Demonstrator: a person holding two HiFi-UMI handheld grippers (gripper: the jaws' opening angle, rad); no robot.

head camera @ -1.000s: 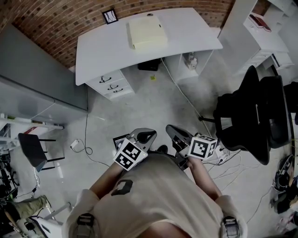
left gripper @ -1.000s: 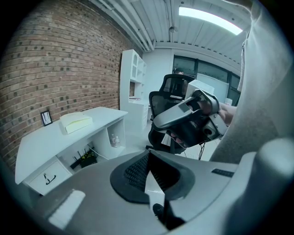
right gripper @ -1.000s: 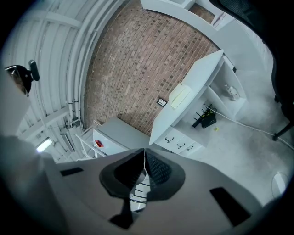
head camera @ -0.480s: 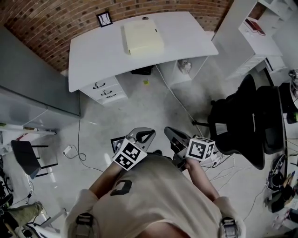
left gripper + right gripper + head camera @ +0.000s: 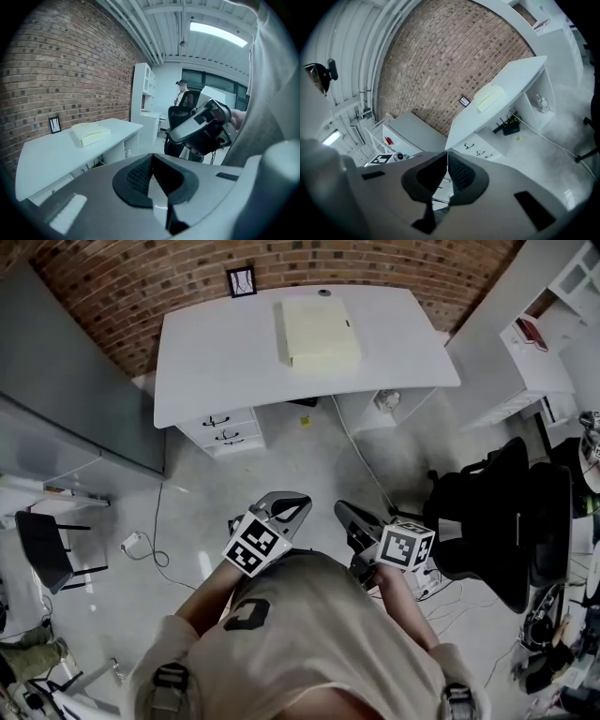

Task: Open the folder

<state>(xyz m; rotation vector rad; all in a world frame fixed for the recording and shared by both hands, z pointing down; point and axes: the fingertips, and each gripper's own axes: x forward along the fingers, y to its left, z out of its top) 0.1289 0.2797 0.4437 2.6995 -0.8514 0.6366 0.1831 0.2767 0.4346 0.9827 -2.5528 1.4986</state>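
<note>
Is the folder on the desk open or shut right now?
Shut: the folder lies flat on the desk as one closed block, cover down, in the head view and both gripper views.

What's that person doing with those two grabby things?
A person stands back from the white desk, holding a gripper in each hand. The left gripper and the right gripper are both shut, with nothing in them, close to the person's body. The pale yellow folder lies closed on the desk, not yet touched.

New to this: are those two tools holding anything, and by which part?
Nothing. Left gripper and right gripper are shut and empty; the folder lies untouched on the desk.
</note>
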